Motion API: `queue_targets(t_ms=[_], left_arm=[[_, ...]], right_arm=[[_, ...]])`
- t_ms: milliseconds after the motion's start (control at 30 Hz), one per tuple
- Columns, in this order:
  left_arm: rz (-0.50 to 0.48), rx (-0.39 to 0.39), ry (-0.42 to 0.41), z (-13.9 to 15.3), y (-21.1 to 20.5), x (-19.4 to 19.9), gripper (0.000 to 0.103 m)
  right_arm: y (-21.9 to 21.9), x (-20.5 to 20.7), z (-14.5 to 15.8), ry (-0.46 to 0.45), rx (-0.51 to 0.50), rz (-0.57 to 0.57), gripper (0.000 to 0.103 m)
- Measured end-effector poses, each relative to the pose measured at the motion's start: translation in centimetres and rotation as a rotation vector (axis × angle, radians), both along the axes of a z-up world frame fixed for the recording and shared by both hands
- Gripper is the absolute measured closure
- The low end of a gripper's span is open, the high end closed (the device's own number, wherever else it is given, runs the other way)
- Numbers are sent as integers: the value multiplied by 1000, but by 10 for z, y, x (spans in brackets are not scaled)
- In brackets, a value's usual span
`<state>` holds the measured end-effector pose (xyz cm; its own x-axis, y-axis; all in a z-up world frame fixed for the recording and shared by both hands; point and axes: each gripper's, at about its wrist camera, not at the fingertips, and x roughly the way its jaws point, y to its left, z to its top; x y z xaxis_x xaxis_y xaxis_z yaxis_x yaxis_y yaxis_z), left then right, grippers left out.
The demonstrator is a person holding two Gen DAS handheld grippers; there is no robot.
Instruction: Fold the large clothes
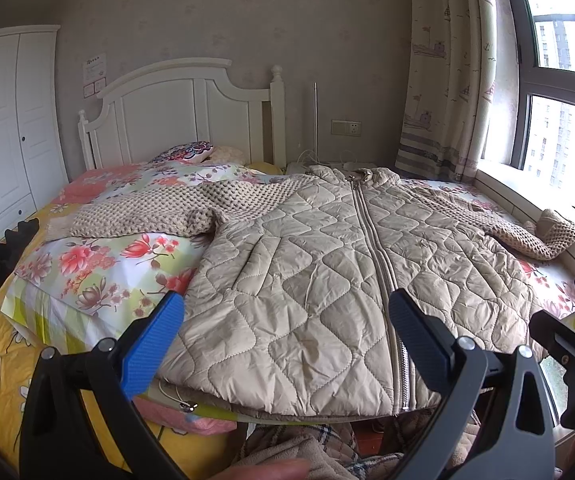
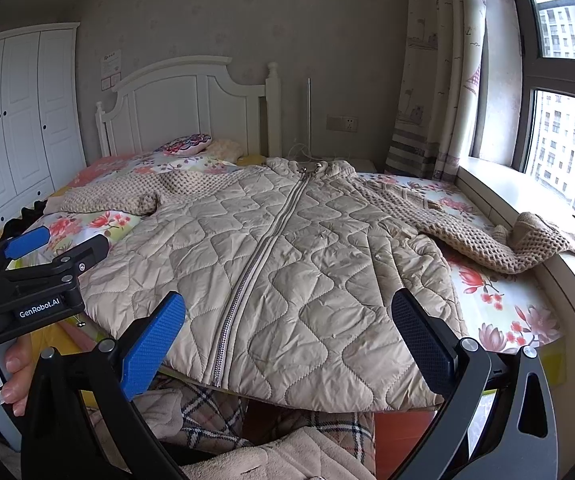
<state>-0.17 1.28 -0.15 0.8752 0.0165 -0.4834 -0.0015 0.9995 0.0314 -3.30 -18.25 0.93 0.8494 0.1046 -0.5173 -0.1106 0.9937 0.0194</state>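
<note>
A beige quilted jacket (image 1: 311, 272) (image 2: 287, 256) lies flat and zipped on the floral bedspread (image 1: 99, 268), collar toward the headboard. Its knitted left sleeve (image 1: 155, 208) stretches out over the bedding. The knitted right sleeve (image 2: 499, 240) reaches the window sill, cuff crumpled. My left gripper (image 1: 287, 308) hovers open over the jacket's hem, holding nothing; it also shows as the left gripper (image 2: 63, 246) in the right wrist view. Further right over the hem my right gripper (image 2: 287, 308) is open and empty too. A hand (image 2: 15, 376) holds the left gripper's handle.
White headboard (image 1: 175, 108) and wardrobe (image 1: 3, 120) stand at the back and left. A curtain (image 1: 443, 80) and window sill (image 2: 527, 200) run along the right. A patterned cushion (image 1: 187, 150) and a black garment (image 1: 3, 252) lie on the bed. Plaid clothing (image 2: 215, 412) is below the bed's edge.
</note>
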Motion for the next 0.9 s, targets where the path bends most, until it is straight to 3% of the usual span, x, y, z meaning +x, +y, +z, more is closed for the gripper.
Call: queue_targets(t_ms=[633,900], left_arm=[[7,2,4,2,3,3,2],[11,7,57,-12,1,19,2]], right_arm=[[-1,0,-1,7,13,-4,4],[-12,14,-11,36,37,-17,4]])
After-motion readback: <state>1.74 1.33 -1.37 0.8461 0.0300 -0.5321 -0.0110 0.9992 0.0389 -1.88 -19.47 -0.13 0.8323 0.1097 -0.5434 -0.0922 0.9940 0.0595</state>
